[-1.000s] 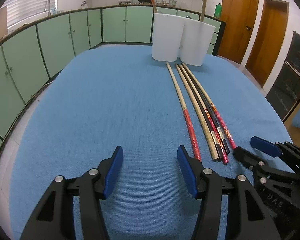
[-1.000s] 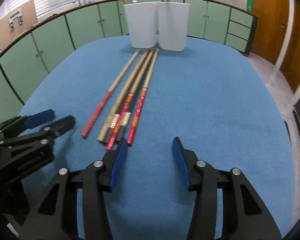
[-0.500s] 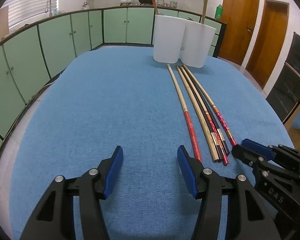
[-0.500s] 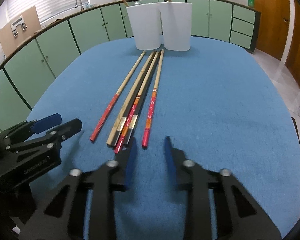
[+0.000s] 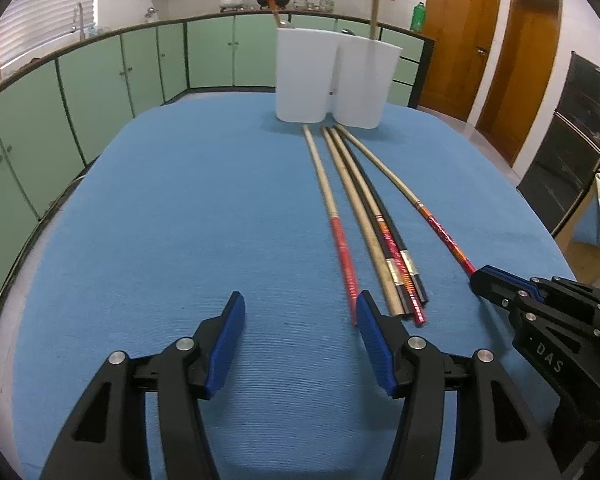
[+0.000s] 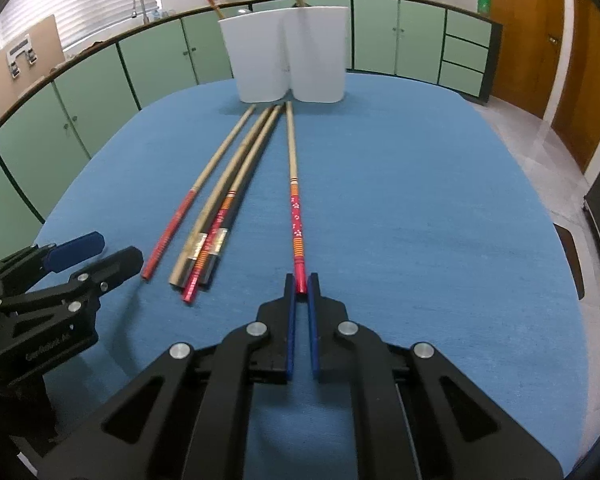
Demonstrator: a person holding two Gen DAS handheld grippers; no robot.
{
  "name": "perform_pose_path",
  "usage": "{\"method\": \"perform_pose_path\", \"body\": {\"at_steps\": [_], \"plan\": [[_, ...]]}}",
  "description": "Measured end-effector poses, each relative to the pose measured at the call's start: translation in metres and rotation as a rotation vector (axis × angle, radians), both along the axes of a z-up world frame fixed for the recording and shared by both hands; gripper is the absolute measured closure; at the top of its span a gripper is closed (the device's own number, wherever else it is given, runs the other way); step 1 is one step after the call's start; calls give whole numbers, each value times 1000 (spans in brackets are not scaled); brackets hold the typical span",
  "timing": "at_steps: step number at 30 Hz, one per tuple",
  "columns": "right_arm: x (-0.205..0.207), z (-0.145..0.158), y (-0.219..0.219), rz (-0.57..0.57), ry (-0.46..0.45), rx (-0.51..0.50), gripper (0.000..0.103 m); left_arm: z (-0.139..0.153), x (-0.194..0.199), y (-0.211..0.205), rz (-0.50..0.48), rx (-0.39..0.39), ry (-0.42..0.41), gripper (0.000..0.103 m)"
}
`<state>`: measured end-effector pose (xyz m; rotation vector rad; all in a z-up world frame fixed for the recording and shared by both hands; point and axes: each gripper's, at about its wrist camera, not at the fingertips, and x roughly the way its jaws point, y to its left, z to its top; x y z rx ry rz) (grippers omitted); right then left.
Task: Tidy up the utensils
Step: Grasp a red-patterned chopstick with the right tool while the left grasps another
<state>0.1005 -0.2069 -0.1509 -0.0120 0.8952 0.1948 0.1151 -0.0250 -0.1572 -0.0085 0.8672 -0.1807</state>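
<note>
Several long chopsticks lie side by side on the blue table cloth, their thin ends toward two white holders at the far end. My right gripper is shut on the red, flower-patterned end of the rightmost chopstick, which lies apart from the others. My left gripper hangs open over bare cloth, its right pad beside the red end of the leftmost chopstick. Each white holder has one chopstick standing in it.
Green cabinets and a counter with a sink curve round the back and left. Wooden doors stand at the right, and a dark oven near the table's right edge. The table's blue cloth lies bare to the right of the chopsticks.
My right gripper has shut on the red end of the rightmost chopstick and drawn it a little to the right, away from the bundle. The left gripper has stayed where it was, open.
</note>
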Motion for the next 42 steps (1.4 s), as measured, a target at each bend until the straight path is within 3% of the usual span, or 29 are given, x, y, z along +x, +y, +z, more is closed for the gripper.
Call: {"method": "perform_pose_path", "body": {"at_steps": [12, 14, 19, 22, 29, 33, 42], "plan": [[-2, -1, 0, 5, 3, 7, 97, -8, 6, -15, -4, 83, 21, 48], [-2, -1, 0, 6, 3, 6, 96, -8, 6, -18, -9, 81, 20, 54], [-2, -1, -3, 8, 5, 20, 96, -6, 4, -30, -45, 98, 9, 86], [-2, -2, -3, 9, 3, 26, 97, -7, 3, -35, -61, 112, 5, 96], [-5, 1, -5, 14, -14, 54, 98, -3, 2, -32, -50, 79, 0, 97], [-12, 14, -7, 24, -50, 63, 98, 12, -5, -28, -47, 76, -43, 97], [-20, 71, -15, 32, -181, 73, 98, 80, -22, -9, -24, 45, -218, 97]]}}
